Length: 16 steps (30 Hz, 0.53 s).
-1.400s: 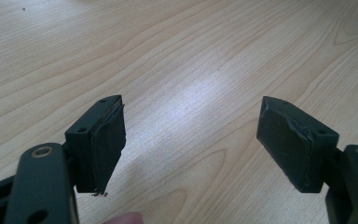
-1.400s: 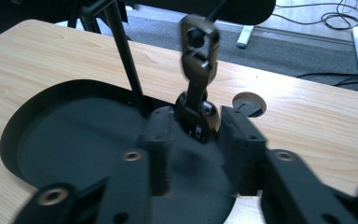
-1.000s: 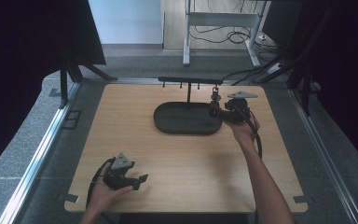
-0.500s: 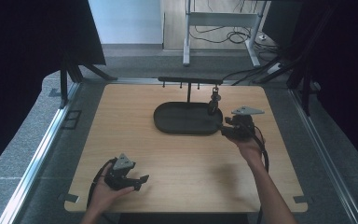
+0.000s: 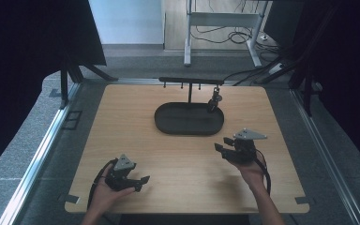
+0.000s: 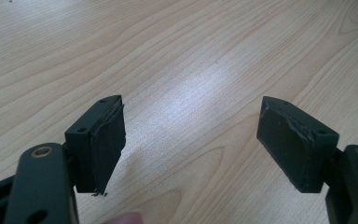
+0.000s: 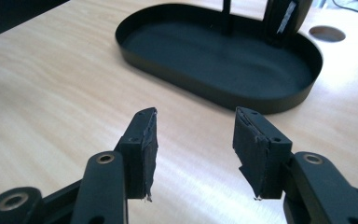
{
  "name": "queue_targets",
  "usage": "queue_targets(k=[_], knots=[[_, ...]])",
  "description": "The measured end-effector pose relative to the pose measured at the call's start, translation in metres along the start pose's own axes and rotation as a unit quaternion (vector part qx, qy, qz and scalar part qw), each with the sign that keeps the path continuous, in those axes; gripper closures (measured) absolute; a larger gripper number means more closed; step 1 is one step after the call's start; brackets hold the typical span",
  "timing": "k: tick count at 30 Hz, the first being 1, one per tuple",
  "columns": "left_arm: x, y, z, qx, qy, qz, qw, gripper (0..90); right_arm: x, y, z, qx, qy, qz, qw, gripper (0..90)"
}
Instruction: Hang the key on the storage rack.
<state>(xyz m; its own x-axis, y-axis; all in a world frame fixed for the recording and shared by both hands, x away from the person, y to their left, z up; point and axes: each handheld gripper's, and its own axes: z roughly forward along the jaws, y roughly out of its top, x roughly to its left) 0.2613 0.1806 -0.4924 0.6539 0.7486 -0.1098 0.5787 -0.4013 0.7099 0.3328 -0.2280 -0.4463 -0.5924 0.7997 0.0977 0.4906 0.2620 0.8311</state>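
Observation:
A black oval tray (image 5: 183, 121) sits at the back middle of the wooden table, and a thin post rises from it to a hook bar (image 5: 191, 81). A small dark object (image 5: 213, 102) hangs from the bar's right end over the tray (image 7: 242, 100); it appears again as the dark hanging object (image 7: 282, 18). My right gripper (image 5: 220, 144) hovers in front of the tray's right end, pointing at it. Its jaws are open, with bare wood between them (image 7: 195, 135). My left gripper (image 5: 143, 183) rests at the front left, open over bare wood (image 6: 191, 135).
A round hole (image 7: 327, 33) is cut in the tabletop behind the tray. Metal rails run along the table's left and right sides. A desk frame with cables (image 5: 225, 21) stands on the floor beyond the far edge.
My right gripper has drawn back from the hanging object at the bar's right end, toward the person and lower. The object stays on its hook. The left gripper has not moved.

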Motion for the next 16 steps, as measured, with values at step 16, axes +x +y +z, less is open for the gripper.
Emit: queue_targets(k=[16], knots=[[-0.001,0.0,0.001,0.003,0.003,0.004,1.0,24.2,0.009,-0.039,-0.01,0.001,0.007,0.009,0.9999,45.8]])
